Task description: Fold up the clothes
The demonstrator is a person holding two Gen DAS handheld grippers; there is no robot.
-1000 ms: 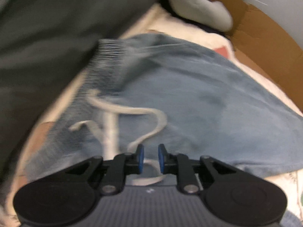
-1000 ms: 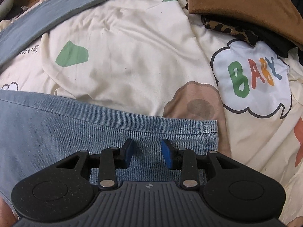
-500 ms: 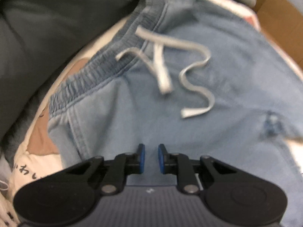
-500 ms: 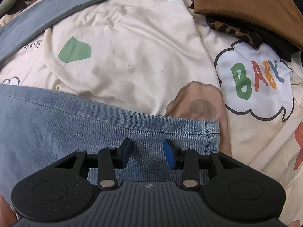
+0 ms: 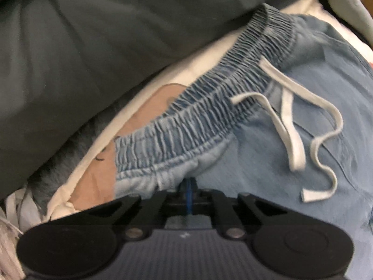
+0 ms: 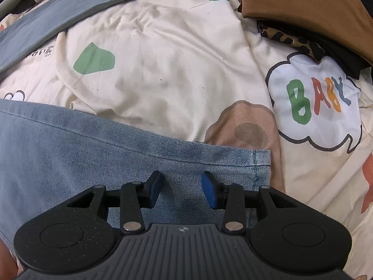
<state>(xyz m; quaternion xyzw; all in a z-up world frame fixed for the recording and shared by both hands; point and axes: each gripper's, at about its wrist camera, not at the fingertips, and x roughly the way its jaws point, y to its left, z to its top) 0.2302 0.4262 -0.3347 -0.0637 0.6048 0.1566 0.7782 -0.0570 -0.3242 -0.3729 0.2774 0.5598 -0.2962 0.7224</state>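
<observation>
While the left gripper [image 5: 189, 187] is pinching the jeans [image 5: 291, 163] just below their waistband [image 5: 209, 107], the right gripper [image 6: 181, 187] is hovering spread open over the hem [image 6: 258, 170], with the jeans lying on the printed sheet [image 6: 174, 58].

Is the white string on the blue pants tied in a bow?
No, untied. The white drawstring lies loose, ends apart, on the pants.

Faded light-blue denim trousers [image 6: 98, 154] carry a white drawstring [image 5: 289, 126]. The cream cartoon-print quilt [image 6: 177, 70] shows multicoloured "BABY" lettering [image 6: 317, 98] at three o'clock; a folded brown cloth [image 6: 303, 2] lies at one o'clock.
</observation>
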